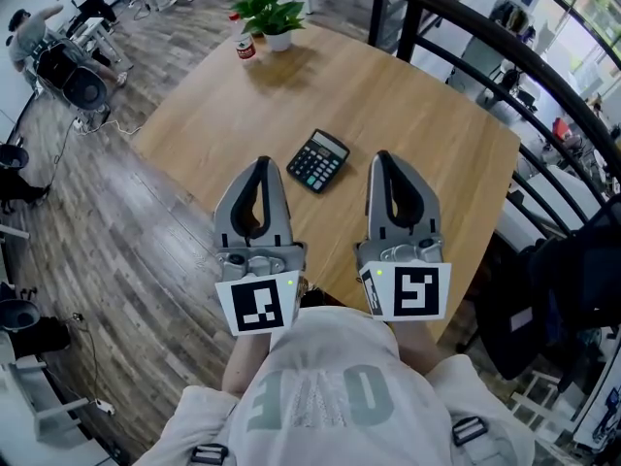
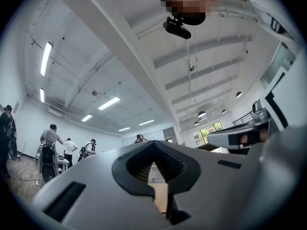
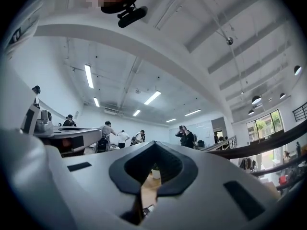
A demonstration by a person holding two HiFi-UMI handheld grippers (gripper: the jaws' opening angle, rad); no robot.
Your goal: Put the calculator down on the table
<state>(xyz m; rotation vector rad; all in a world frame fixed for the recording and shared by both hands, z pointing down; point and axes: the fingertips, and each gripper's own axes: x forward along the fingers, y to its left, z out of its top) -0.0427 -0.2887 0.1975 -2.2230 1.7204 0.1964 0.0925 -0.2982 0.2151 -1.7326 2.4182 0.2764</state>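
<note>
Calculator (image 1: 318,161), dark, is laid flat, keys up, near the middle of the wooden table (image 1: 408,115); left gripper (image 1: 259,163) and right gripper (image 1: 384,157) are held side by side over the table's near edge, jaws closed together and nothing gripped; potted plant (image 1: 272,16) and can (image 1: 245,48) are set at the table's far edge.

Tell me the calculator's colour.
The calculator is black with pale keys; the head view shows it best.

No text reads with certainty
Shirt (image 1: 320,396): large pale block letters, upside down, not decipherable
Calculator (image 1: 318,160): key legends too small
Red can (image 1: 246,49): label too small
Left tongs (image 1: 262,163), right tongs (image 1: 381,158): cube faces carry black-and-white square patterns, no characters
</note>
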